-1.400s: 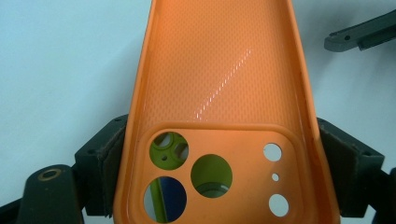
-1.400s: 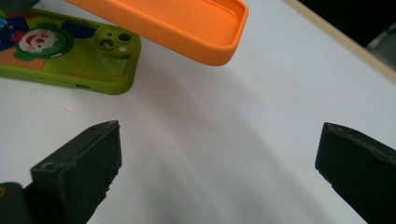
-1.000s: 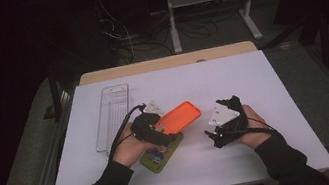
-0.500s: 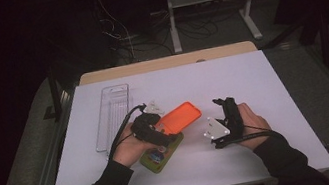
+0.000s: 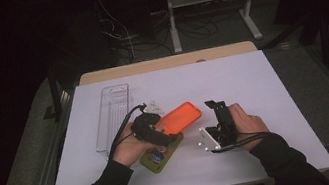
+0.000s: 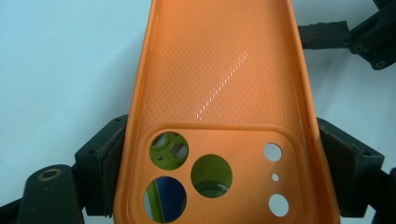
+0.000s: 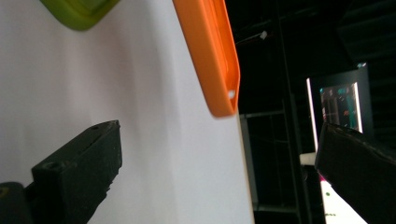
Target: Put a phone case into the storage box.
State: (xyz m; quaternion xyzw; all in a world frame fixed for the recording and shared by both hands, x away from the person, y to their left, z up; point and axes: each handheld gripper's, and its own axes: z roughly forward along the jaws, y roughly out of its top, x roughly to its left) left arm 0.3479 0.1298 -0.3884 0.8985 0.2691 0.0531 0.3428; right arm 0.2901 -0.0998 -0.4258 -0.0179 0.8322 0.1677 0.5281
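White paper covers our counter [image 5: 263,86], dark room behind. From above, our left claw [image 5: 171,128] grips the orange phone case [image 5: 181,118] over a green phone [image 5: 163,154], a clear tray [image 5: 111,115] to the left; our right claw [image 5: 217,109] hovers just beside the case. Left claw view: pads [image 6: 109,163] press the case [image 6: 219,93] sides. Right claw view: jaws wide apart and empty, case [image 7: 210,56] ahead.

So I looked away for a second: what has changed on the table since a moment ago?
The right gripper drew back toward the person and turned to point up the table, jaws open and empty. The left gripper stayed clamped on the orange plastic phone case above the green phone-shaped object; the clear plastic tray did not move.
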